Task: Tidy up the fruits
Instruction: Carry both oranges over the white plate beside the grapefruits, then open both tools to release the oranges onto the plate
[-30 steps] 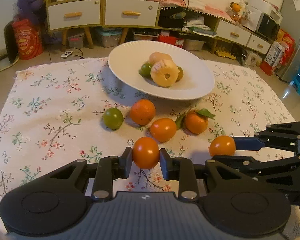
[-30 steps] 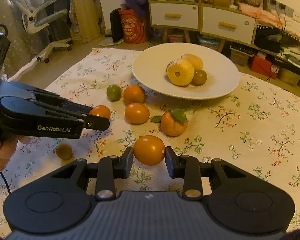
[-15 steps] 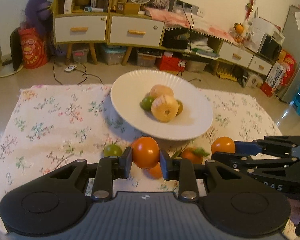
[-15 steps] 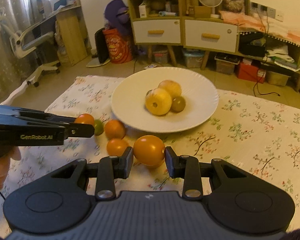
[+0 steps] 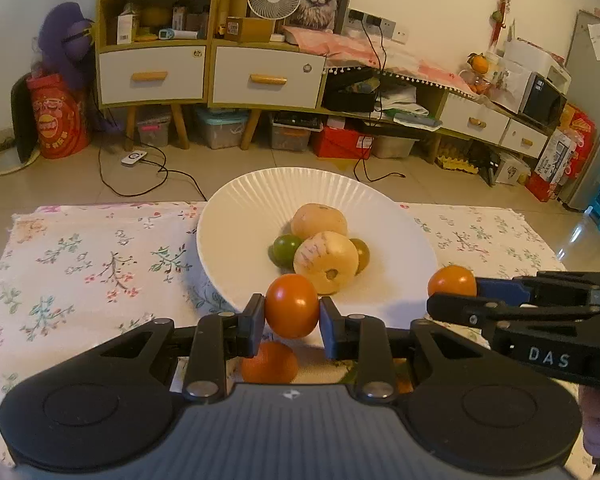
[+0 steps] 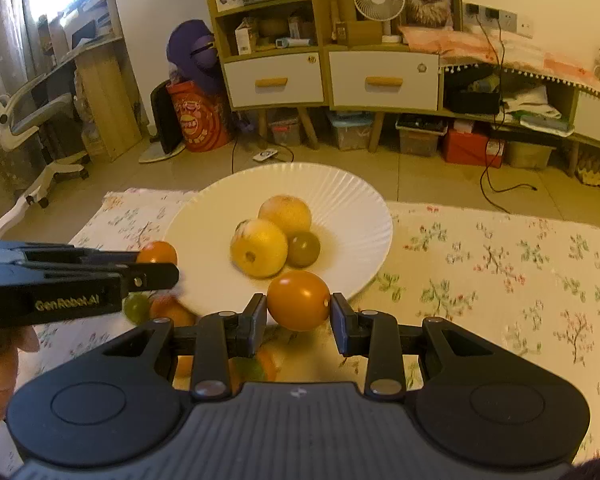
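Left claw (image 5: pixel 292 322) grips an orange fruit (image 5: pixel 291 306), held at the near rim of the white plate (image 5: pixel 240 216). Right claw (image 6: pixel 299 322) grips another orange fruit (image 6: pixel 299 300), also at the plate's near rim. Plate holds two pale fruits and small green ones. Floral cloth (image 6: pixel 500 264) covers the desk.

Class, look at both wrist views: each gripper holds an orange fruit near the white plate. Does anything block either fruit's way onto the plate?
Nothing visible does. The left gripper and the right gripper each hold an orange fruit at the white plate's near rim. The four fruits already there sit clustered mid-plate, leaving bare plate around them.
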Demonstrator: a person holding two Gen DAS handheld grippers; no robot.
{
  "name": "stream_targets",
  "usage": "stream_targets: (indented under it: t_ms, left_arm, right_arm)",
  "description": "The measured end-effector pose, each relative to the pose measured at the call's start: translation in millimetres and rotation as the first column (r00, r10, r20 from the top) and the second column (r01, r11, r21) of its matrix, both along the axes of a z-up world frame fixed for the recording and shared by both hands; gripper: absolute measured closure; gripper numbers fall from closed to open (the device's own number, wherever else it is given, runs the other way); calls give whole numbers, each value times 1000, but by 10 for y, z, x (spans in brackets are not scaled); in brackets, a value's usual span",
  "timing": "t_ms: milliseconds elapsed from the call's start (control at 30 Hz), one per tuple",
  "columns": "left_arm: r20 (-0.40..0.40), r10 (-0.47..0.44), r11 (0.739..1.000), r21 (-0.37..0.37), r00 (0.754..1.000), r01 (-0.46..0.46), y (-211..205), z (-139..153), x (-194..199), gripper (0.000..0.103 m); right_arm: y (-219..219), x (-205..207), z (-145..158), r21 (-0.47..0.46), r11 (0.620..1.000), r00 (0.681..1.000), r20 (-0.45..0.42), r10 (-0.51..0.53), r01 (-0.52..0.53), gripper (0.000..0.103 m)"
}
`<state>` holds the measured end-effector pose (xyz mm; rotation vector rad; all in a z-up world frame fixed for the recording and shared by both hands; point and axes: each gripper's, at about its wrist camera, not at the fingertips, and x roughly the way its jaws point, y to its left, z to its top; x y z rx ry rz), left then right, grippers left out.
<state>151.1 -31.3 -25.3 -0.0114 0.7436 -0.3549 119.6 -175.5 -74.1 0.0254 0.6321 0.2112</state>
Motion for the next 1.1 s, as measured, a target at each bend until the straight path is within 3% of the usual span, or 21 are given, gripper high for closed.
stream_targets:
  t_ms: [333, 967, 1100]
  left_arm:
    - [13, -51, 997, 64, 999, 50, -101, -109, 170, 95]
    - [14, -70, 995, 67, 997, 69, -129, -141, 227, 93]
    - [24, -64, 995, 73, 998, 62, -124, -96, 196, 83]
  right_arm:
    - [45, 274, -129, -14, 1000, 1000, -2, 26, -26, 72]
    - [127, 354, -170, -28, 998, 999, -2, 47, -47, 71]
    - [97, 328, -148, -37, 999, 999, 13, 31, -30, 56]
